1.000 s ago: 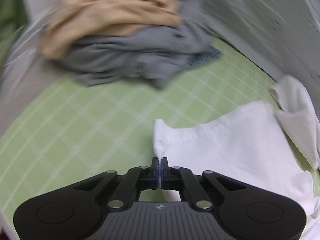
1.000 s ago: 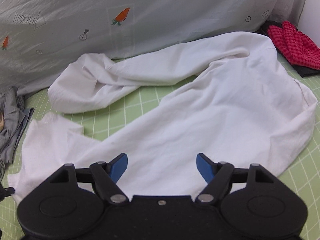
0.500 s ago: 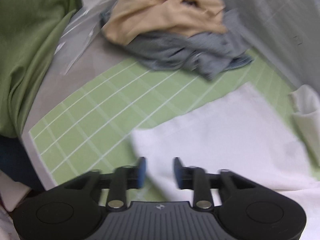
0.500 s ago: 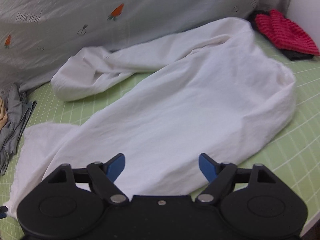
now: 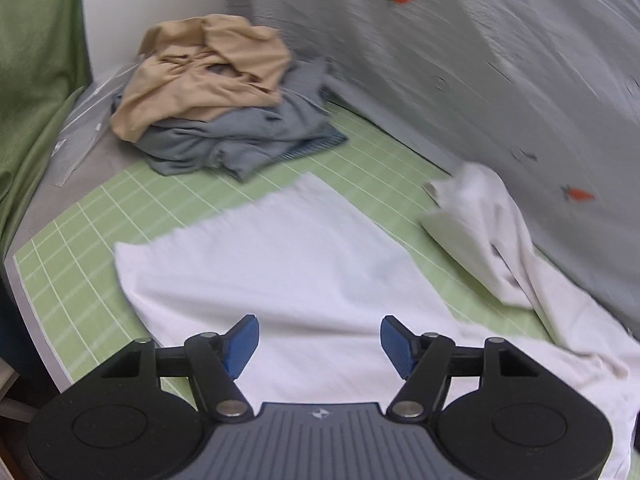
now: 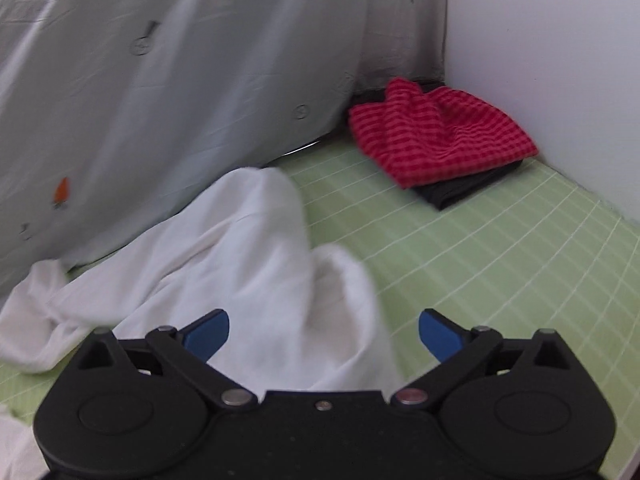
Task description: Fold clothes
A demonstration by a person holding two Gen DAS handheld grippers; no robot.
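Observation:
A white garment (image 5: 280, 264) lies spread on the green gridded mat (image 5: 96, 216), its lower end flat and one bunched part (image 5: 480, 216) against the backdrop. My left gripper (image 5: 320, 340) hovers above the flat end, jaws opening, nothing pinched between the blue pads. In the right wrist view the same white garment (image 6: 240, 256) lies rumpled on the mat (image 6: 480, 248). My right gripper (image 6: 324, 332) hangs over its right edge, jaws opening wide and gripping nothing.
A tan and grey clothes pile (image 5: 216, 100) sits at the mat's far left. A folded red checked cloth on a dark one (image 6: 440, 140) lies in the far right corner by a white wall. A grey carrot-print sheet (image 6: 180, 80) hangs behind.
My left gripper let go of the white garment's corner, opened and pulled back and up. My right gripper widened and swung right, bringing the red cloth into view.

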